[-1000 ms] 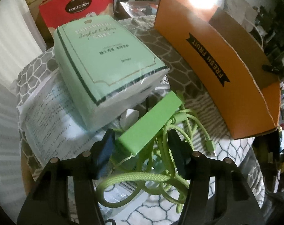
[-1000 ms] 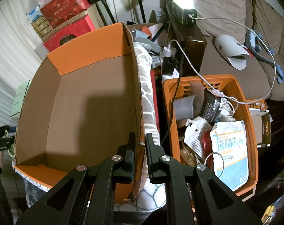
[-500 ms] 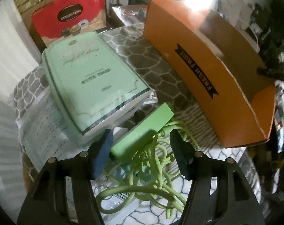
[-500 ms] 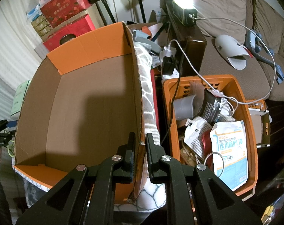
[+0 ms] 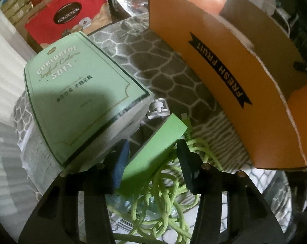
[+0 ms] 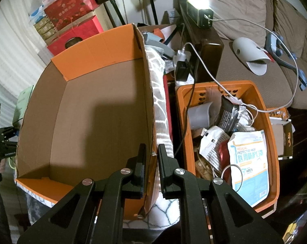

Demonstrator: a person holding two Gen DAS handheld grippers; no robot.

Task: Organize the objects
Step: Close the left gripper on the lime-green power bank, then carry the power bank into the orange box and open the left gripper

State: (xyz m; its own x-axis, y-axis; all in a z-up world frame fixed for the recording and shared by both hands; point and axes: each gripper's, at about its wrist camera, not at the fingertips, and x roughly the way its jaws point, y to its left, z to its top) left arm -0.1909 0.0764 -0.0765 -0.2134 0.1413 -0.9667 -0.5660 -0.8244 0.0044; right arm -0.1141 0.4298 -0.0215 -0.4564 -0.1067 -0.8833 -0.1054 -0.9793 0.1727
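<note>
Left tool (image 5: pixel 151 154) jaws closing around green power bank (image 5: pixel 153 152); right tool (image 6: pixel 152 162) clamps orange cardboard box (image 6: pixel 104 105) wall.

A red gift bag (image 5: pixel 66 18) stands behind the table; a lamp (image 6: pixel 198 2) glows.
</note>
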